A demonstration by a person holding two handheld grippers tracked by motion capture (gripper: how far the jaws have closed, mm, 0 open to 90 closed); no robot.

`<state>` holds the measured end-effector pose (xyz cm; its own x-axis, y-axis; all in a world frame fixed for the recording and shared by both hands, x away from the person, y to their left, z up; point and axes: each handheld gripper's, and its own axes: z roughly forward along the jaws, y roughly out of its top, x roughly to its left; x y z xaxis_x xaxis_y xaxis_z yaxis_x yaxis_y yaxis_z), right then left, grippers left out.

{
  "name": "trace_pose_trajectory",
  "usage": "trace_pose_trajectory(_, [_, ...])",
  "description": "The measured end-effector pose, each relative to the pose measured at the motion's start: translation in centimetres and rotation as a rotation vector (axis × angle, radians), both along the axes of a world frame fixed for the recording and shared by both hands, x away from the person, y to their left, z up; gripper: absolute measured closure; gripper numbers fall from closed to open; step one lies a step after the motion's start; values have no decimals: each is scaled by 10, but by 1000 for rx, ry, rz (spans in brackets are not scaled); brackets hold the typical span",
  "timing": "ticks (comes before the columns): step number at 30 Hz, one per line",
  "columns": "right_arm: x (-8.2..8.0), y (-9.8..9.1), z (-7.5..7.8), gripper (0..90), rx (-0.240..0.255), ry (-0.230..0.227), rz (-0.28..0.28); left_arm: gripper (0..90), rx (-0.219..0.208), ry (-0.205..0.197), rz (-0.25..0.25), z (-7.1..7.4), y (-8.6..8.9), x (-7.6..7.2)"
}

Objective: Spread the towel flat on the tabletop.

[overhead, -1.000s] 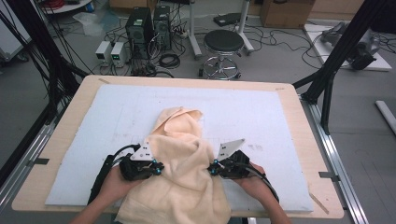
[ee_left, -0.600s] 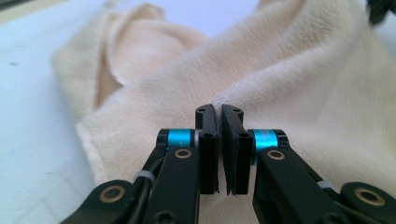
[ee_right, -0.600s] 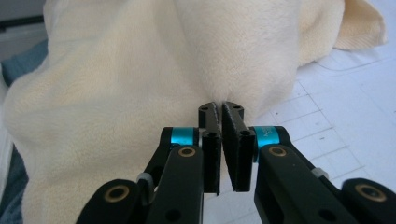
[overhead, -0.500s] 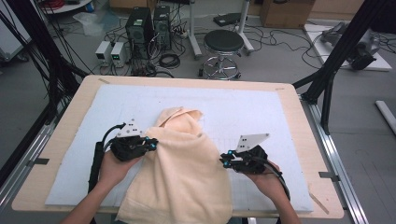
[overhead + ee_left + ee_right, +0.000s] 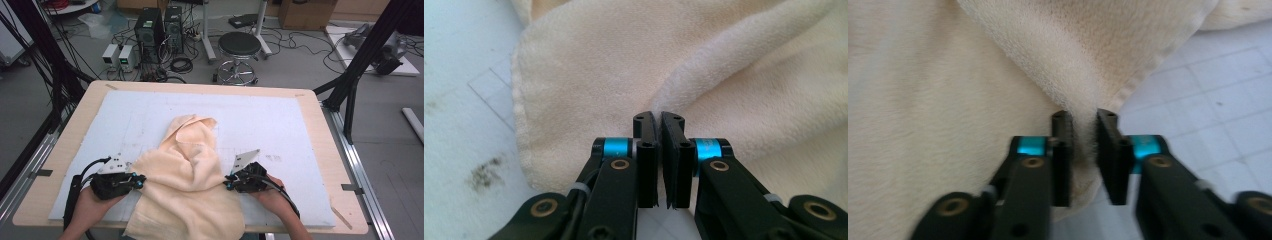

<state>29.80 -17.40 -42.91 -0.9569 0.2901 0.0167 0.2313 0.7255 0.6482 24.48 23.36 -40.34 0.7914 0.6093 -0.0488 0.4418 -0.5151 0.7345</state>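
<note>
Cream towel [image 5: 187, 185] bunched on white mat [image 5: 280, 125], near edge draped over table front | left gripper [image 5: 658, 122] clamped on left fold, seen close | right gripper [image 5: 1083, 120] just closing, towel edge between pads | stool [image 5: 239, 47] beyond table, overhead.

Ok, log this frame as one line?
scene: cream towel bunched on white mat | left tool: shut at towel's edge | right tool: just closing on towel fold
</note>
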Motion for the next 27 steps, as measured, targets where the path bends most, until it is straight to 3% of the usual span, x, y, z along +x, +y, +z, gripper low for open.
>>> trace_pose_trajectory(6, [-20, -10, 15, 826, 45, 45, 68, 839, -36, 12, -35, 7, 2, -23])
trace_pose_trajectory(9, [-26, -15, 25, 726, 63, 11, 57, 746, -60, -8, -46, 14, 1, -21])
trace_pose_trajectory(15, [-5, -16, 47, 633, 158, -42, 2, 632, -103, -53, -30, 24, -7, 9])
trace_pose_trajectory(19, [16, 7, 44, 615, 148, -80, 3, 598, -129, -42, -38, 14, -20, 41])
trace_pose_trajectory(23, [34, 33, 28, 594, 128, -63, 49, 553, -89, -8, -39, -1, -33, 64])
trace_pose_trajectory(27, [46, 48, 8, 607, 85, -37, 68, 565, -12, 59, -57, -19, -42, 77])
